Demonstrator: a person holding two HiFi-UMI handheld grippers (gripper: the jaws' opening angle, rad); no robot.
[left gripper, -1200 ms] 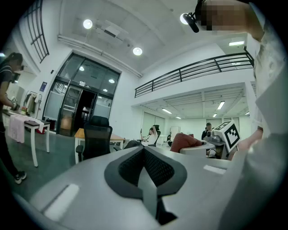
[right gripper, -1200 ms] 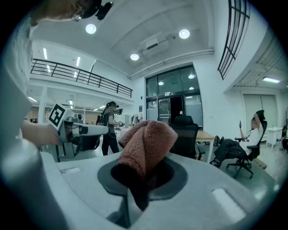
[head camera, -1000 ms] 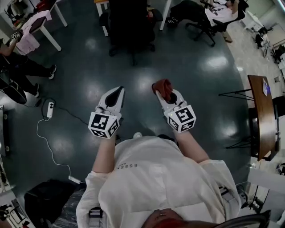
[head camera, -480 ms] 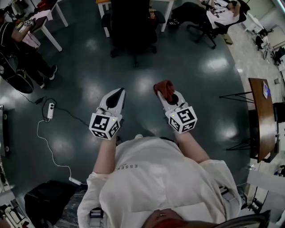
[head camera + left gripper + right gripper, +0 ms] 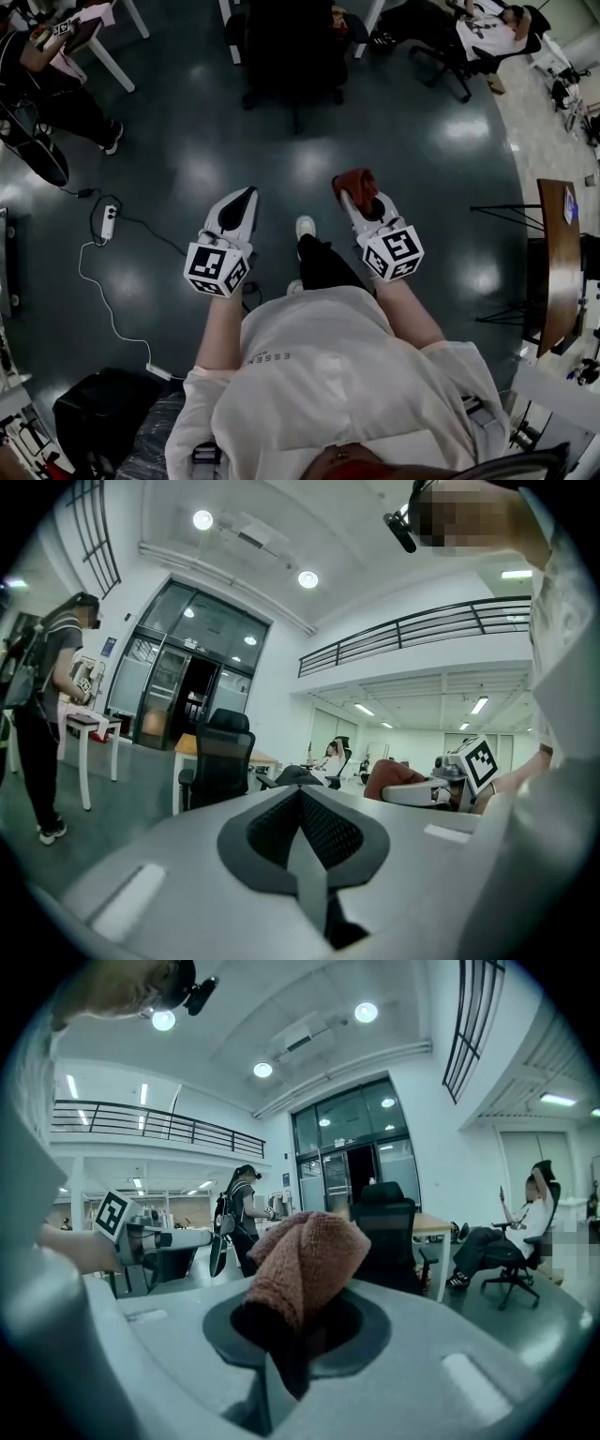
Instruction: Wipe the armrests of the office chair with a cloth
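Observation:
A black office chair (image 5: 292,47) stands ahead at the top of the head view, with armrests (image 5: 233,25) at its sides; it also shows in the left gripper view as the chair (image 5: 220,757) and in the right gripper view as the chair (image 5: 386,1232). My right gripper (image 5: 349,192) is shut on a rust-red cloth (image 5: 356,183), which bunches above its jaws as the cloth (image 5: 305,1260). My left gripper (image 5: 239,202) is shut and holds nothing. Both grippers hang well short of the chair, over the dark floor.
A white desk (image 5: 98,37) and a standing person (image 5: 47,94) are at the far left. A seated person (image 5: 487,33) is at the far right. A power strip (image 5: 108,223) with its cable lies on the floor to the left. A wooden table (image 5: 562,253) stands at the right.
The whole view has moved toward the chair, which sits nearer the top edge. My leg and white shoe have stepped forward between the grippers. Both grippers keep their hold and spacing.

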